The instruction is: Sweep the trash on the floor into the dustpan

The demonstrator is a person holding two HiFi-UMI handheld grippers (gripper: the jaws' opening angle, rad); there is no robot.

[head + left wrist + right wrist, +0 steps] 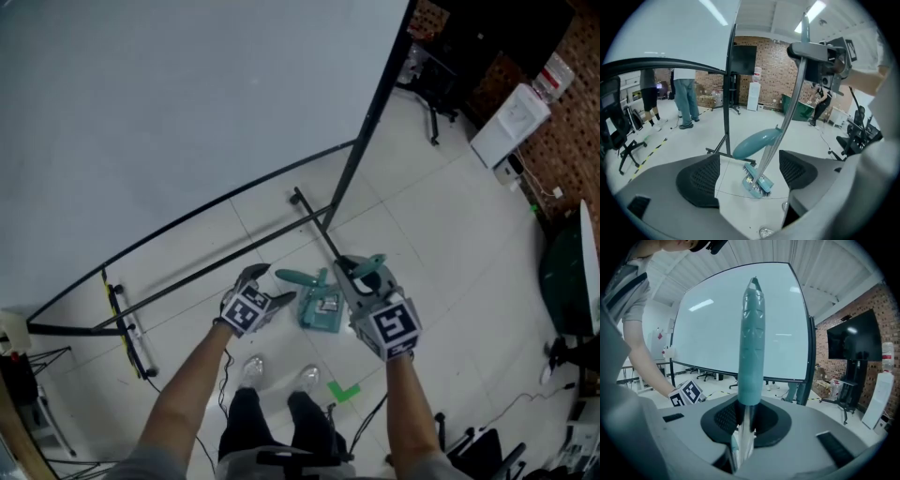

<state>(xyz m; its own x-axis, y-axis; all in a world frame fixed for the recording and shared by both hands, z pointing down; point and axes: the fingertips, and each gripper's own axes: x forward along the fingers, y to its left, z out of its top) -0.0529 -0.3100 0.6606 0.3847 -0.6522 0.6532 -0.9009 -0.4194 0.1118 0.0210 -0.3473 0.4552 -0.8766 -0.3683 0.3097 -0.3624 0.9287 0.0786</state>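
On the floor (pixel 450 244), the broom (pixel 787 117) head sits at the dustpan (pixel 319 314) — right gripper (pixel 366 274) clamped on its shaft, left gripper (pixel 272 286) agape, empty — and nothing loose shows nearby, so sweeping looks finished.

Likely office-style lab; brick wall (pixel 780 58); mounted screen (pixel 855 336); water dispenser (pixel 512 122); swivel chair (pixel 616 133); big whiteboard (pixel 187 112).

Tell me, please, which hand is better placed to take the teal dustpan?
Left, probably: the left gripper is open and empty beside the teal plastic dustpan; the right gripper is shut on the teal broom handle.
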